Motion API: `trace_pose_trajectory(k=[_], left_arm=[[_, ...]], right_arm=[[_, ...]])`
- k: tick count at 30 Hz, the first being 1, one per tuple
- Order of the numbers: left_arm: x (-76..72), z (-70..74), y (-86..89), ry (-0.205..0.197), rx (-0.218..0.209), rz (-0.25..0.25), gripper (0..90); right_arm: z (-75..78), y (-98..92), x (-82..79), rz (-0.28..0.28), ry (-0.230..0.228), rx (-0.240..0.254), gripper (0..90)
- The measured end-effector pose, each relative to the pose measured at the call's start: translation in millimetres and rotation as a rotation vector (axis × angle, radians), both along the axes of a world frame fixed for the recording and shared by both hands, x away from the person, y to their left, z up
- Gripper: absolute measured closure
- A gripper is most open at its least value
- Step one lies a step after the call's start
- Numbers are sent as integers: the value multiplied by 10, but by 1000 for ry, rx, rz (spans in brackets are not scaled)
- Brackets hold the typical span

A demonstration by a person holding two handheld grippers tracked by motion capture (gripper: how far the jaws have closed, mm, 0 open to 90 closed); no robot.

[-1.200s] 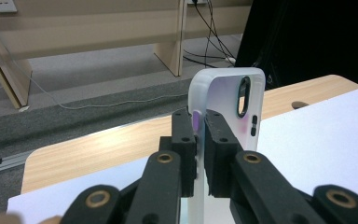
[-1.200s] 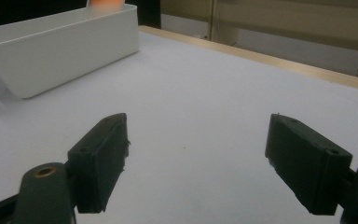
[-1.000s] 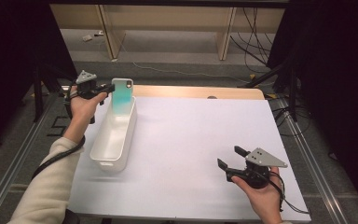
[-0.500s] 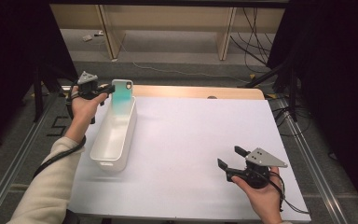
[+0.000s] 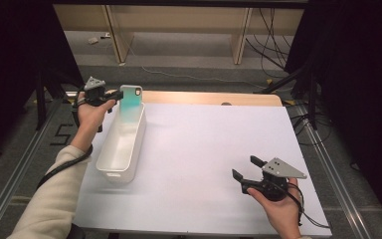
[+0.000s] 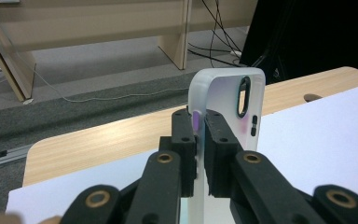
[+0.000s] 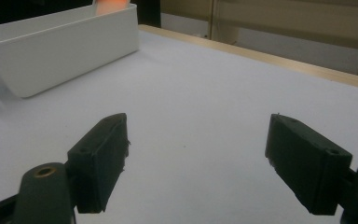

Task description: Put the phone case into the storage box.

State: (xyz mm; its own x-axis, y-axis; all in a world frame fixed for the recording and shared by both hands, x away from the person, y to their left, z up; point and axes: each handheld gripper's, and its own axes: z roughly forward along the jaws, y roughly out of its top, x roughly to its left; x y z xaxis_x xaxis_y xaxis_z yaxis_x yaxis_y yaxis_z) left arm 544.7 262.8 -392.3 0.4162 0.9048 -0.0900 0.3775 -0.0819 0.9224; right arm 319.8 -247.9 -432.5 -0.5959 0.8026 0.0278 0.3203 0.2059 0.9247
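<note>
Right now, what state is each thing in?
Left gripper: shut on the phone case's edge.
Phone case: upright, held above the bin's far end.
White bin: on the table, looks empty.
Right gripper: open, nothing between its jaws.

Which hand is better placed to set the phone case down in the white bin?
Left: its hand-held gripper already clamps the phone case over the white bin. The right hand-held gripper hovers open, far off.
</note>
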Motion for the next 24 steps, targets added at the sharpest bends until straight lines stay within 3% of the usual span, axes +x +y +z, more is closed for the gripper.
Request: trace_pose_trajectory(k=[15, 19, 24], left_arm=[[32, -48, -16, 10, 10, -4, 833], [37, -54, -16, 12, 10, -4, 833], [45, -70, -23, 15, 13, -4, 833]], right_arm=[[0, 1, -2, 7, 5, 13, 225], [22, -20, -18, 3, 25, -15, 225], [-2, 0, -2, 9, 4, 12, 225]])
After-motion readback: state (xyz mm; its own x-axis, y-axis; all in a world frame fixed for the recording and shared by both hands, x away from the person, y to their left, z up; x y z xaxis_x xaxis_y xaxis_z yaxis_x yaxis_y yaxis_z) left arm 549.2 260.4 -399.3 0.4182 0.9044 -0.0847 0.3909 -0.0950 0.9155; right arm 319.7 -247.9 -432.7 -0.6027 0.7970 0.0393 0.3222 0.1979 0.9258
